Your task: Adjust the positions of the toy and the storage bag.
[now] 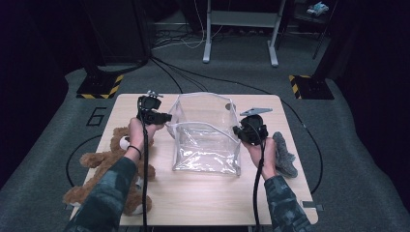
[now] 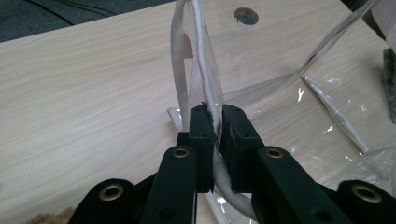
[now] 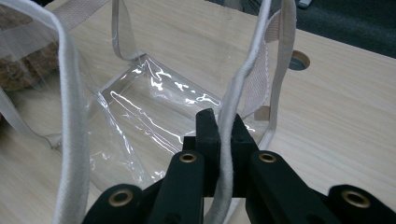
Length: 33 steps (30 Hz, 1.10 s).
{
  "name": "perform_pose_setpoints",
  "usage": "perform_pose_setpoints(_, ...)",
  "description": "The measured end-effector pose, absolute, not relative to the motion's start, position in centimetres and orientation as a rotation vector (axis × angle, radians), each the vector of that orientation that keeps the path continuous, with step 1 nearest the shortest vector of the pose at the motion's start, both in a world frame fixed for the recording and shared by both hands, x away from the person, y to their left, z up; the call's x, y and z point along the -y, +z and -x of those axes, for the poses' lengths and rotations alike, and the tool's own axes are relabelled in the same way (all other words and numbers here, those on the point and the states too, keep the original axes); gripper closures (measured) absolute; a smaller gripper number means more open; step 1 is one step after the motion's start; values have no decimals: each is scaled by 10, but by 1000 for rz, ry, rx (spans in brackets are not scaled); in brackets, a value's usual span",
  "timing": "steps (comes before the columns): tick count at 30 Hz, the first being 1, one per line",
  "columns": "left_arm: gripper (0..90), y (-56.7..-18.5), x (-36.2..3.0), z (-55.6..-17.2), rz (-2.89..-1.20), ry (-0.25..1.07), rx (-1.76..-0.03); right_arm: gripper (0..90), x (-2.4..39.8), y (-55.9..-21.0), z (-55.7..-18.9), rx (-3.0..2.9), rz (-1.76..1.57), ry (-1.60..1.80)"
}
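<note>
- A brown teddy bear (image 1: 109,166) lies at the left edge of the wooden surface (image 1: 203,198), partly under the person's left forearm.
- The left claw (image 1: 167,117) sits just left of the clear plastic bag (image 1: 208,140), at its upper left side.
- In the left gripper view, the left claw (image 2: 215,123) is clenched on the bag's white fabric rim (image 2: 198,70); the band runs up from between the jaws and down past them.
- The bag stands open in the middle of the surface, between the two claws; its clear walls are creased and shiny, and the surface shows through them.
- A round hole (image 2: 246,16) in the surface shows beyond the bag in the left gripper view.
- The right claw (image 1: 237,130) meets the bag's right side, about halfway along it.
- In the right gripper view, the right claw (image 3: 223,123) is clenched on the white rim band (image 3: 238,84), which passes between its jaws; the opposite rim (image 3: 70,93) rises at the left of that view.
- A grey cloth-like thing (image 1: 285,154) lies near the right edge of the surface, just beside the person's right hand (image 1: 266,157).
</note>
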<state>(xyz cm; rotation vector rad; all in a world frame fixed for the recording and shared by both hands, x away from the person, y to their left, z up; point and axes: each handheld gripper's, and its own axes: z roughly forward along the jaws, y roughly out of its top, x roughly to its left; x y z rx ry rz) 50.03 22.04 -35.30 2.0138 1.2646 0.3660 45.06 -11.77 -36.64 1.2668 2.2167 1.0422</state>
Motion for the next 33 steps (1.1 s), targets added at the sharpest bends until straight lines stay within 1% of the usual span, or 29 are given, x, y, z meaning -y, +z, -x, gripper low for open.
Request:
perform_pose_setpoints(8,828,-358,-230,-482,-2024,343,-1267,869,111,-365,-439,-2236,-1260,1051)
perform_pose_setpoints(12,828,-362,-237,-479,-2024,325,-1274,870,108,-366,-433,-2252,-1230,1056)
perform_pose_setpoints(15,828,-364,-241,-478,-2011,335,-1291,870,104,-368,-430,-2263,-1220,1062)
perform_pose_setpoints(18,817,-369,-242,-477,-2010,339,-1303,827,99,-371,-431,-2262,-1222,1052)
perform_pose_setpoints(19,800,-369,-243,-477,-1995,341,-1306,756,98,-372,-431,-2265,-1214,1045)
perform_pose_setpoints(20,752,-370,-243,-477,-1998,343,-1304,677,98,-372,-431,-2263,-1223,1035)
perform_pose_setpoints(21,676,-369,-244,-477,-2002,353,-1304,637,98,-372,-430,-2257,-1225,1039)
perform_pose_setpoints(23,510,-369,-245,-476,-2000,347,-1300,481,103,-371,-426,-2236,-1206,1048)
perform_pose_setpoints(24,424,-367,-247,-475,-1997,363,-1307,463,107,-370,-424,-2229,-1206,1071)
perform_pose_setpoints(25,376,-366,-249,-473,-1987,375,-1301,424,111,-369,-422,-2227,-1207,1090)
perform_pose_setpoints(26,338,-365,-250,-472,-1959,381,-1313,360,116,-368,-419,-2209,-1212,1102)
perform_pose_setpoints(27,311,-365,-250,-472,-1959,381,-1313,360,116,-368,-419,-2209,-1212,1102)
perform_pose_setpoints(28,281,-362,-255,-470,-1956,373,-1316,277,127,-365,-412,-2185,-1222,1152)
perform_pose_setpoints(30,242,-359,-259,-468,-1937,386,-1334,212,135,-363,-407,-2165,-1225,1179)
perform_pose_setpoints(33,176,-356,-269,-464,-1915,397,-1345,190,147,-362,-398,-2144,-1214,1196)
